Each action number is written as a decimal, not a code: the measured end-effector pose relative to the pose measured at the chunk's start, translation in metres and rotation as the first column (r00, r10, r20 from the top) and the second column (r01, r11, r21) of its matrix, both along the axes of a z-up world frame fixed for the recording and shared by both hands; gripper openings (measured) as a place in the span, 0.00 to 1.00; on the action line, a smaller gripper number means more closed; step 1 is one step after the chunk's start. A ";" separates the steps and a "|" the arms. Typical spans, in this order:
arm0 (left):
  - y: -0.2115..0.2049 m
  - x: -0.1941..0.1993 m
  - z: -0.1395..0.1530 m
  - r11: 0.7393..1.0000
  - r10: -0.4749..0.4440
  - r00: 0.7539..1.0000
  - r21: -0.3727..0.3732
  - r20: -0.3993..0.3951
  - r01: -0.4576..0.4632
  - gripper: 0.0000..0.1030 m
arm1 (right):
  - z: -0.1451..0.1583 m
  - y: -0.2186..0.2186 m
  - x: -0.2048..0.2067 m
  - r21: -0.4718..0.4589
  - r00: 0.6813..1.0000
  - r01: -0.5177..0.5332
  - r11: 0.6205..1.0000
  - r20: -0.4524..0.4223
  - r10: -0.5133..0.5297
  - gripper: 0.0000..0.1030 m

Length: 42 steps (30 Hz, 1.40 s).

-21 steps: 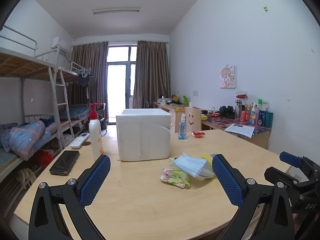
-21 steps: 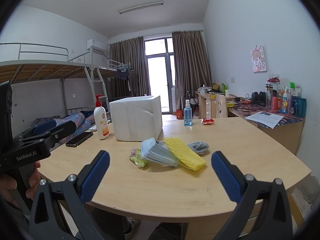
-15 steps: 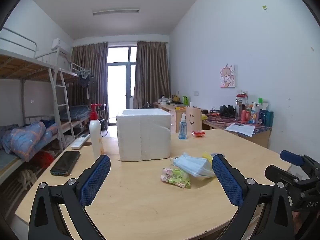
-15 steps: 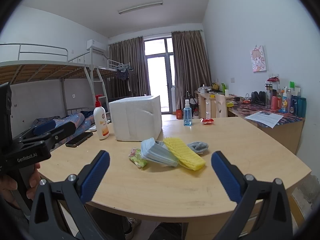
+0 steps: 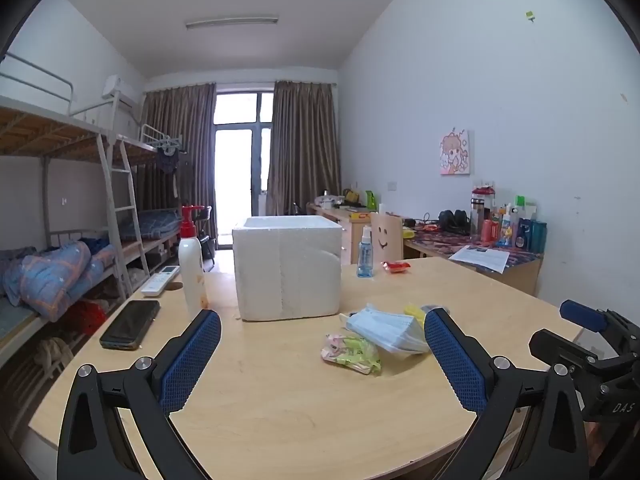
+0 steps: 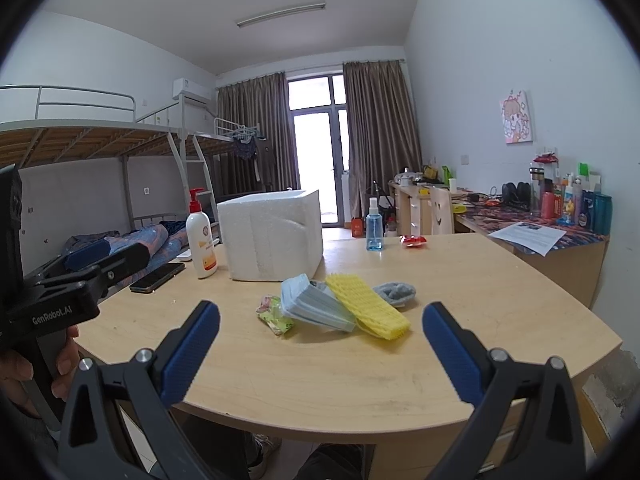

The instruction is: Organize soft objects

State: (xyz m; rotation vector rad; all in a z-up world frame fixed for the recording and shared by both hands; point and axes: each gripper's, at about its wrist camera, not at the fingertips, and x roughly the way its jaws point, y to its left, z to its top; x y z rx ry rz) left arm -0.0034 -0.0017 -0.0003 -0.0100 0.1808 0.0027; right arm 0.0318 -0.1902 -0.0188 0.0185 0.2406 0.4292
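Note:
A white foam box (image 5: 288, 266) (image 6: 274, 238) stands open-topped on the wooden table (image 5: 280, 392). In front of it lie a stack of blue face masks (image 5: 386, 330) (image 6: 316, 306), a green-pink packet (image 5: 352, 354) (image 6: 275, 315), a yellow foam net (image 6: 366, 306) and a grey cloth item (image 6: 396, 292). My left gripper (image 5: 320, 354) is open and empty, held above the near table, short of the pile. My right gripper (image 6: 320, 346) is open and empty, near the table's front edge.
A lotion pump bottle (image 5: 192, 268), a black phone (image 5: 131, 324) and a remote (image 5: 160, 275) sit at the left. A blue spray bottle (image 5: 365, 254) and a red wrapper (image 5: 396, 266) stand behind. A bunk bed is at the left, a cluttered desk (image 5: 480, 240) at the right.

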 end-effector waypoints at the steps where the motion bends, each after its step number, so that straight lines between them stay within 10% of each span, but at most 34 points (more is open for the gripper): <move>1: 0.000 0.000 0.000 1.000 -0.005 1.000 0.000 -0.001 0.005 0.99 | 0.000 0.000 0.000 0.000 1.000 0.000 1.000 0.000 0.000 1.00; 11: -0.003 0.003 -0.001 0.999 -0.016 0.999 0.028 0.038 0.015 0.99 | 0.000 0.001 -0.001 0.000 1.000 -0.001 1.000 0.002 0.001 1.00; 42: -0.014 0.088 -0.030 0.998 -0.050 0.972 0.021 -0.230 0.056 0.99 | -0.009 0.008 0.062 -0.080 0.995 0.008 0.997 -0.101 -0.016 1.00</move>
